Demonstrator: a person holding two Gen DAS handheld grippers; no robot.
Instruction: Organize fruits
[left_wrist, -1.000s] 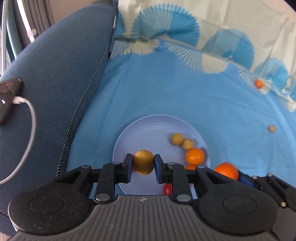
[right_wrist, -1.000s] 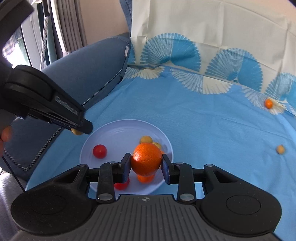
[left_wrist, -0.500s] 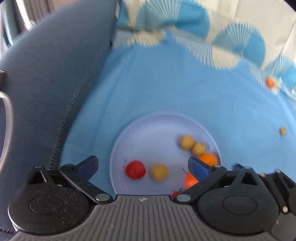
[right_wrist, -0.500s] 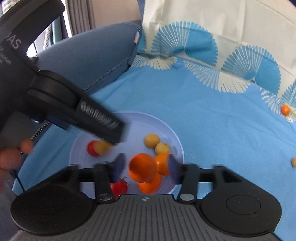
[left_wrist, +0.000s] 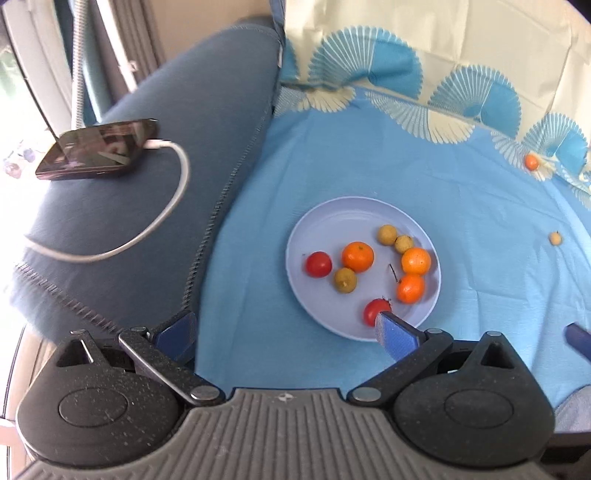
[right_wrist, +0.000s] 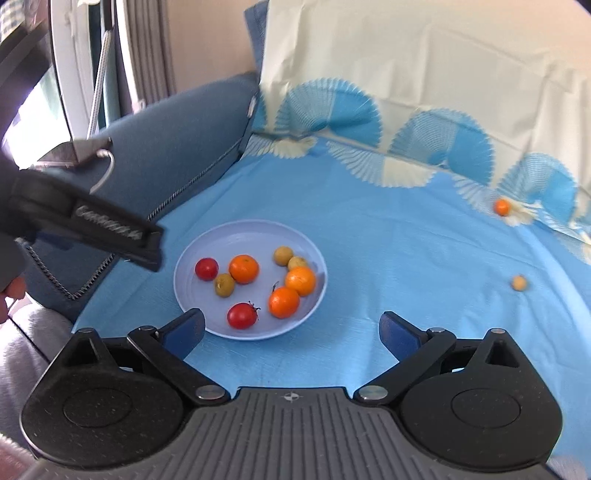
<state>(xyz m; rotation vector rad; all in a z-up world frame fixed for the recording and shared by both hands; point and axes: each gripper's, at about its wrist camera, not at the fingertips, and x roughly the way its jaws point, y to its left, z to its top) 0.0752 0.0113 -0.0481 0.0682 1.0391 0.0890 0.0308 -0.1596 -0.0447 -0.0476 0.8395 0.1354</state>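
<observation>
**Both hand-held grippers empty above the fruit plate**

The left hand-held gripper (left_wrist: 284, 332) is seen with its jaws spread wide, nothing between them. The jaws of the right hand-held gripper (right_wrist: 291, 328) have just been opening and are likewise held wide apart and empty. Both are held above the near edge of a pale blue plate (right_wrist: 192, 291), which rests on a blue patterned cloth (right_wrist: 369, 229).

On the plate eight fruits are gathered: three oranges, one (right_wrist: 243, 268) near the middle and two (right_wrist: 300, 280) (right_wrist: 283, 302) touching on the right; two red tomatoes, one (right_wrist: 206, 268) at the left and one (right_wrist: 241, 315) at the near rim; and three small yellow-green fruits (their kind cannot be told), one (right_wrist: 224, 284) beside the middle orange and two at the far side.

Two fruits are left off the plate, well apart from it: a small orange one (right_wrist: 502, 207) at the cloth's patterned border and a small yellow one (right_wrist: 519, 283) on the plain blue.

A phone (left_wrist: 98, 148) with a white cable (left_wrist: 162, 218) is laid on the blue cushion (left_wrist: 207, 122) to the left.
</observation>
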